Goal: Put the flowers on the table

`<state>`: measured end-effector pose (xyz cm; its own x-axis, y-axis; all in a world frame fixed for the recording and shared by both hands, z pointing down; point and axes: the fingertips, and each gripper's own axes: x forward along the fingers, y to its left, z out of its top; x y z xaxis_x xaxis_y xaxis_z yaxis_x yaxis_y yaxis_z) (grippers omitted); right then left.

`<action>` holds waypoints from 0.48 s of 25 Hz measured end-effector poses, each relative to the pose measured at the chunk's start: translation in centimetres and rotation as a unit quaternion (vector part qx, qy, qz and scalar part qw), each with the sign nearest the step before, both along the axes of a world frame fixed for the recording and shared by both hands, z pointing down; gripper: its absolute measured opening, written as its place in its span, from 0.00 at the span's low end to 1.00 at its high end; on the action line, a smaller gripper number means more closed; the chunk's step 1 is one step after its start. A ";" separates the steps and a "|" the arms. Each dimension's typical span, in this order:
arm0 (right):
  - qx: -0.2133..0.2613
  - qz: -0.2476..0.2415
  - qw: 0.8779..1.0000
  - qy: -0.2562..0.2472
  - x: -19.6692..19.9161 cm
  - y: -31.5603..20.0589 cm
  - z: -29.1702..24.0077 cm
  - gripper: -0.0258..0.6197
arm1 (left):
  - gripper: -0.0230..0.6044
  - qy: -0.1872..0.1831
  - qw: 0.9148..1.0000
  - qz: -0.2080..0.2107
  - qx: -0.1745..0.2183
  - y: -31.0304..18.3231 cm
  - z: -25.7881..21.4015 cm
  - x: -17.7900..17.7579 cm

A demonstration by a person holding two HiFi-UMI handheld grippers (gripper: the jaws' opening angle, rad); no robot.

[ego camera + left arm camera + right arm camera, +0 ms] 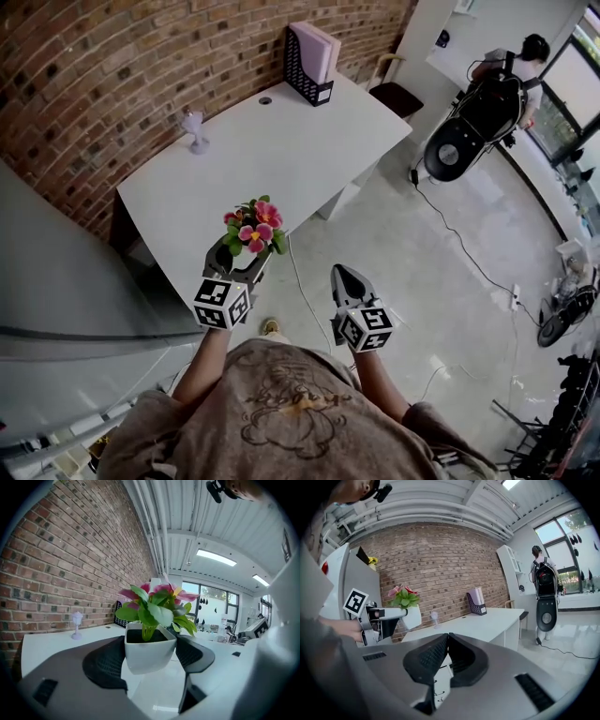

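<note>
left gripper [242, 265] is pinching the white pot of pink flowers [253, 228], lower centre of frame, at the white table's [281, 150] near edge | right gripper [345, 277] is hovering beside it, jaws pressed together, empty

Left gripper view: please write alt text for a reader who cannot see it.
The left claw holds a small white pot of pink flowers with green leaves in the air. Behind it lies a white table with a small lilac ornament, along a brick wall at the left.
</note>
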<state>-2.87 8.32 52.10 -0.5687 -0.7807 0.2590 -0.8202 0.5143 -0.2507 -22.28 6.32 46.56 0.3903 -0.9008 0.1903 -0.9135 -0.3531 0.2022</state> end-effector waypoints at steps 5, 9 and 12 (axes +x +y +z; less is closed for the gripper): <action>0.005 0.023 1.000 0.000 0.0 -4.1 0.0 0.05 | 0.60 0.000 1.000 0.020 -0.005 -4.9 0.7 -0.2; -0.001 0.043 0.999 0.003 1.1 -5.9 -0.2 0.05 | 0.60 -0.002 0.999 0.037 -0.012 -7.8 0.8 0.8; -0.006 0.060 0.998 0.005 2.4 -7.2 0.0 0.05 | 0.60 -0.005 0.999 0.049 -0.014 -9.8 1.0 2.0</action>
